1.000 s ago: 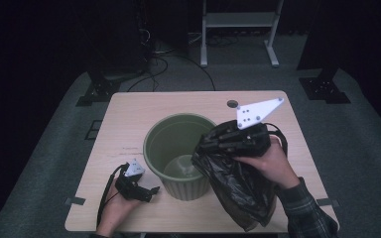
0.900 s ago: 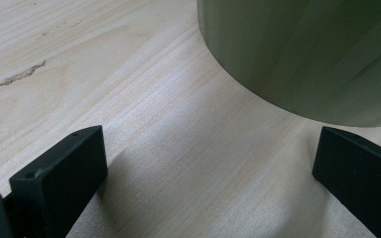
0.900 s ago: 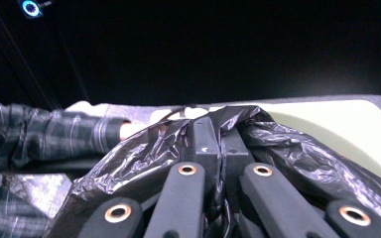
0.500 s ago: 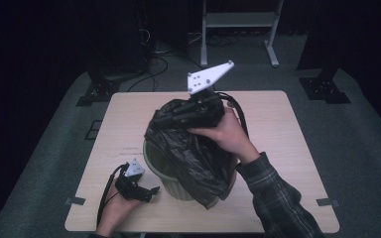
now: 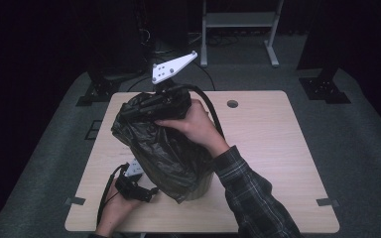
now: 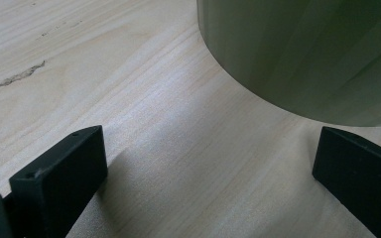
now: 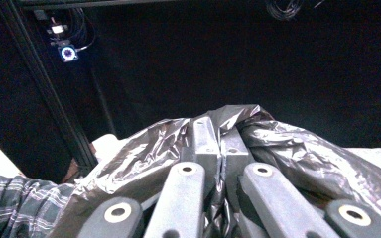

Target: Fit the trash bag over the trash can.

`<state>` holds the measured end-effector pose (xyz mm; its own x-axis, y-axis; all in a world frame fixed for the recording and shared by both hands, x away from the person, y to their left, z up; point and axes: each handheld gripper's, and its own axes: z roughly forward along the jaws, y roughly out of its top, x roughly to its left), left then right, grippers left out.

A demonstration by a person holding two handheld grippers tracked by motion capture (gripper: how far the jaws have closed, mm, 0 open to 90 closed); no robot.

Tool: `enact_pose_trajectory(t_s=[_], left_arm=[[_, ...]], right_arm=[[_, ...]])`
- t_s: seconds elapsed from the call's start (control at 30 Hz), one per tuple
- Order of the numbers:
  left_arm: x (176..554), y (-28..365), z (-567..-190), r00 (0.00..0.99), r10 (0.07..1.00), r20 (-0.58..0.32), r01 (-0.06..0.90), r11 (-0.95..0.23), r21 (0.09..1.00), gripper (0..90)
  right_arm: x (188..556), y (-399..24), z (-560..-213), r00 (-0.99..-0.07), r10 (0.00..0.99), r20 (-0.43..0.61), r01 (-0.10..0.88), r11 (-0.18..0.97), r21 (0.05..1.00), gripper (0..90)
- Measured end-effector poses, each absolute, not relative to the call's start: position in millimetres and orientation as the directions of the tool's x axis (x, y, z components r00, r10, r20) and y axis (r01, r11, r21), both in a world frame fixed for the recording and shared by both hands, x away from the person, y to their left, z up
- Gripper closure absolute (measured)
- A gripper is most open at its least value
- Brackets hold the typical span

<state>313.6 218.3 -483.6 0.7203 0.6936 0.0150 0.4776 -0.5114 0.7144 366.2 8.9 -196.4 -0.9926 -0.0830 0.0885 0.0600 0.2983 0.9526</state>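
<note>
A black plastic bag (image 5: 171,153) hangs over a green ribbed bin (image 5: 204,184) and hides most of it. My right gripper (image 5: 129,113), with its grey plate (image 5: 172,67) on top, is held above the bin's far left side. In the right gripper view its jaws are shut on a bunched fold of the bag (image 7: 297,153), the right gripper (image 7: 221,148) wrapped in plastic. My left gripper (image 5: 148,192) rests on the wooden table (image 5: 273,148) at the bin's near left. Its jaws stand wide apart with bare wood between them, and the bin wall (image 6: 302,54) is just ahead.
A round hole (image 5: 232,104) sits in the table's far edge. Tape tabs (image 5: 327,202) mark the near corners. A white metal stand (image 5: 238,20) is on the floor behind the table. The right gripper's black cable (image 5: 212,111) arcs over the hand.
The right gripper has carried the bag up and to the left, from the bin's right side to over it, so the bag now covers the bin's mouth. The left gripper has not moved.
</note>
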Motion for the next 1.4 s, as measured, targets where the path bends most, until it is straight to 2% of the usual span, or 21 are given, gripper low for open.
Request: enact_pose_trajectory(t_s=[0.17,0.7,0.87,1.13,1.4], left_arm=[[314,218,-484,0.72,0.694,0.015,0.478,-0.511,0.714,0.0],[314,218,-484,0.72,0.694,0.014,0.478,-0.511,0.714,0.0],[314,219,-483,0.723,0.691,0.012,0.477,-0.511,0.715,0.0],[312,221,-481,0.731,0.682,0.006,0.475,-0.516,0.713,0.0],[304,238,-450,0.737,0.676,0.011,0.424,-0.474,0.772,0.0]], right_arm=[[368,-1,-210,-0.991,-0.069,0.111,0.085,0.306,0.948,89.7],[371,-86,-269,-0.978,0.086,0.19,0.209,0.405,0.89,89.3],[371,-98,-278,-0.971,0.086,0.223,0.238,0.404,0.883,89.3],[375,-105,-286,-0.966,0.206,0.153,0.24,0.512,0.825,88.9],[377,-110,-289,-0.967,0.21,0.144,0.235,0.521,0.821,88.5]])
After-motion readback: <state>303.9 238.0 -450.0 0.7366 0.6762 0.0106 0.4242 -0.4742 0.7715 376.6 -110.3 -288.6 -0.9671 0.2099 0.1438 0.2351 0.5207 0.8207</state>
